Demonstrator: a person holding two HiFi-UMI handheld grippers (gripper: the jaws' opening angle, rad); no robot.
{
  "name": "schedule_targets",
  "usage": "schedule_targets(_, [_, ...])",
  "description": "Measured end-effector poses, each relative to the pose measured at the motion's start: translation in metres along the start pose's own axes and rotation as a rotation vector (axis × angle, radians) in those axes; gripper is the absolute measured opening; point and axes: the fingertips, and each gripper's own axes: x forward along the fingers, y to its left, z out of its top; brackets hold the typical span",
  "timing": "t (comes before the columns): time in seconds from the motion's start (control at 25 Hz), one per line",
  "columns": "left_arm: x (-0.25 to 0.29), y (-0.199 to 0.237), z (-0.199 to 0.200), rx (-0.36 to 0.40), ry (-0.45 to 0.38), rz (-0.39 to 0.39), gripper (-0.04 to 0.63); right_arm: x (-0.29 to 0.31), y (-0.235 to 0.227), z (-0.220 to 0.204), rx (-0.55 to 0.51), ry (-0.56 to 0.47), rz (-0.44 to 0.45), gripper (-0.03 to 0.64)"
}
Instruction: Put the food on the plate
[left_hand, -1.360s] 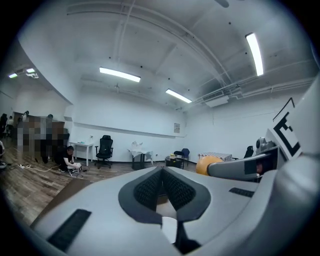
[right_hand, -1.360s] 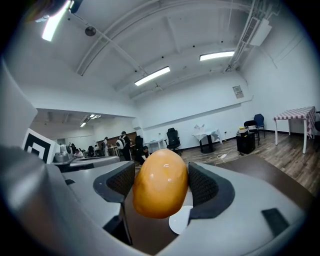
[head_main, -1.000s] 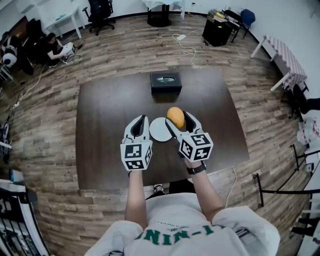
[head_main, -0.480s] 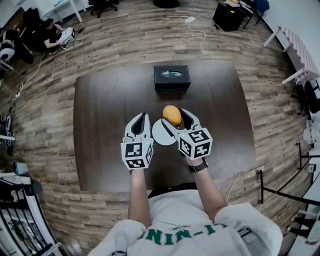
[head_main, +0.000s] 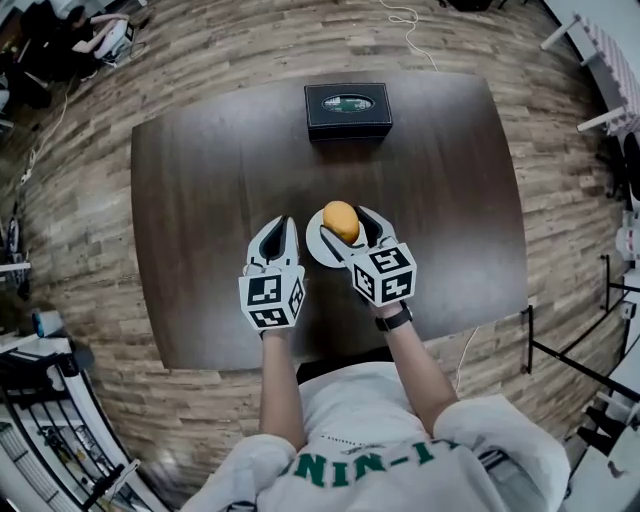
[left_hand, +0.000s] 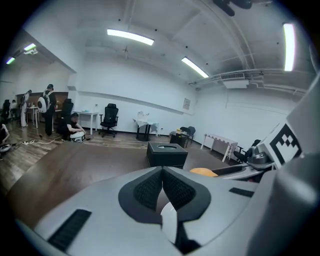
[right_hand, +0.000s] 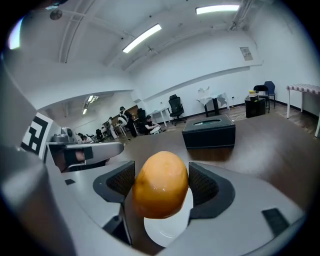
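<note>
Orange-yellow food (right_hand: 159, 184), oval and smooth-skinned, sits between the pads of the right hand-held gripper (head_main: 343, 218). Both pads press on its sides, so this hand-held gripper is grasping the food.

- Food position: over the white plate (head_main: 316, 250). In the right gripper view the plate (right_hand: 170, 229) shows directly beneath the lower end of the food. Cannot tell whether the food touches the plate surface.
- Plate: lies flat on the dark wooden bench (head_main: 200, 190), near the person's edge and roughly mid-width. The right hand-held gripper's jaws straddle it from the near side.
- Left hand-held gripper (head_main: 282, 224): clenched, pads meeting along their length, nothing between them. It is just left of the plate, apart from the right one. In the left gripper view a sliver of white plate (left_hand: 168, 216) is visible through the gap below its closed pads (left_hand: 150, 187), and the food (left_hand: 204, 171) appears to the right beside the other hand-held gripper's jaw.
- Black box (head_main: 348, 110): rectangular, with a light oval on its top face, at the far edge of the bench, well apart from plate and food.
- Surroundings: wood-plank floor around the bench; office chairs and seated people in the far background of both gripper views.
</note>
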Motion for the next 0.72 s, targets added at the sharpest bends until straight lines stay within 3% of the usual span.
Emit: schedule_targets(0.72, [0.039,0.002,-0.063,-0.042,0.103,-0.012,0.014,0.053,-0.041,-0.099,0.038,0.183,-0.070,0.344])
